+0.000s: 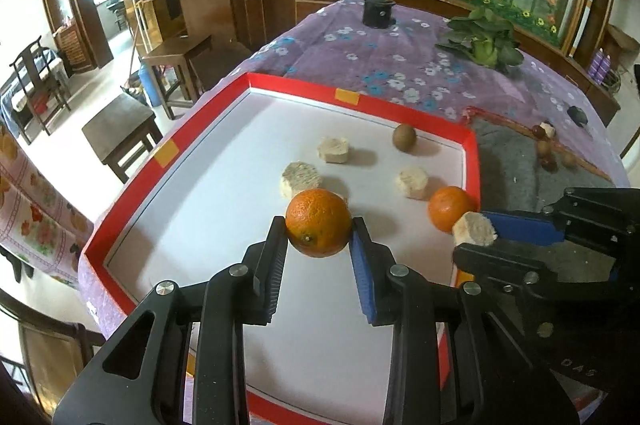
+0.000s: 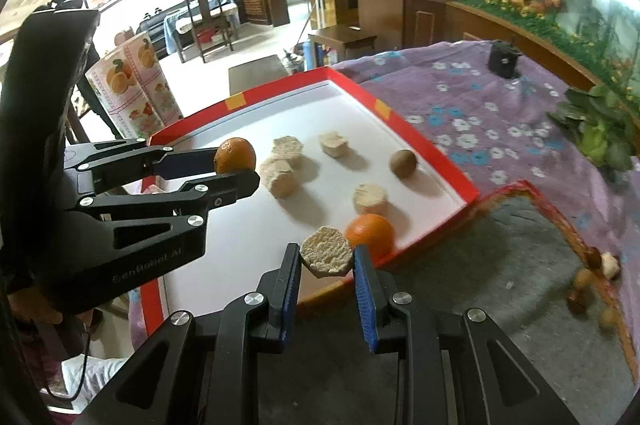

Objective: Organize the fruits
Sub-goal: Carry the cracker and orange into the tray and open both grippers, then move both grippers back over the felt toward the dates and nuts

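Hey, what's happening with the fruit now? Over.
Left gripper clamps an orange. Right gripper clamps a pale chunk. Both above the red tray. Nothing blocking.

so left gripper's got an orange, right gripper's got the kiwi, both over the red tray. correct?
Not quite. The right gripper holds a pale beige chunk, not the kiwi, which lies loose on the red tray, as the right wrist view shows. The left gripper does hold an orange over the tray.
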